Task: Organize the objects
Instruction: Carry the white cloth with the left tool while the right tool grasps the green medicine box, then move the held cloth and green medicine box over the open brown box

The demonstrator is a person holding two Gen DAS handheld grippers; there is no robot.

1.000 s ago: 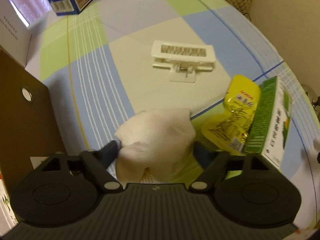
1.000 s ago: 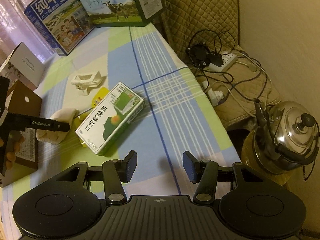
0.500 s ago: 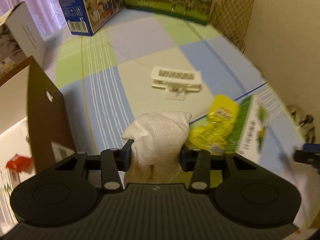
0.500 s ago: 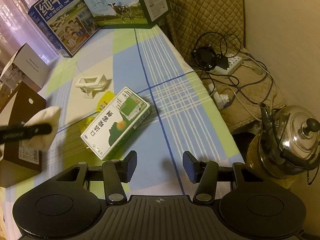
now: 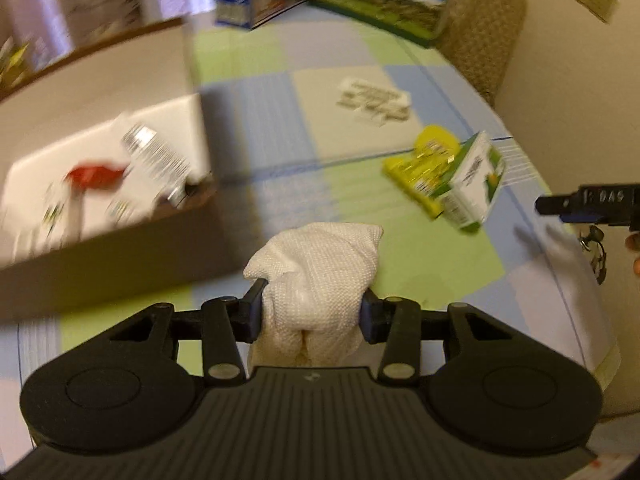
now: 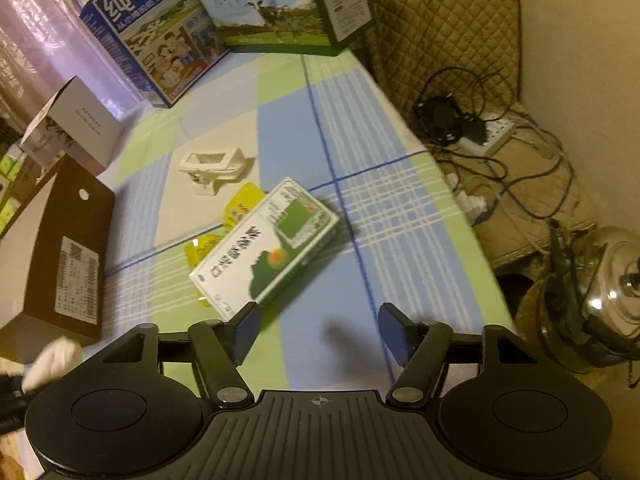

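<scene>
My left gripper [image 5: 312,312] is shut on a white woven cloth bundle [image 5: 320,276] and holds it above the checked tablecloth, just right of the open brown cardboard box [image 5: 120,240]. The bundle also shows at the left edge of the right wrist view [image 6: 52,364]. My right gripper [image 6: 318,334] is open and empty, hovering over the table near a green and white carton [image 6: 268,248] that lies on yellow packets [image 6: 240,208]. A white plastic clip holder [image 6: 212,168] lies farther back.
The brown box [image 6: 60,264] holds several small items. A white box [image 6: 76,128], a blue milk carton box [image 6: 156,32] and a green milk box [image 6: 280,4] stand at the back. A steel kettle [image 6: 600,300] and cables [image 6: 480,136] lie beyond the table's right edge.
My left gripper closed on the cloth bundle, lifted it off the table and swung back and left toward the brown box. My right gripper moved slightly closer to the green carton.
</scene>
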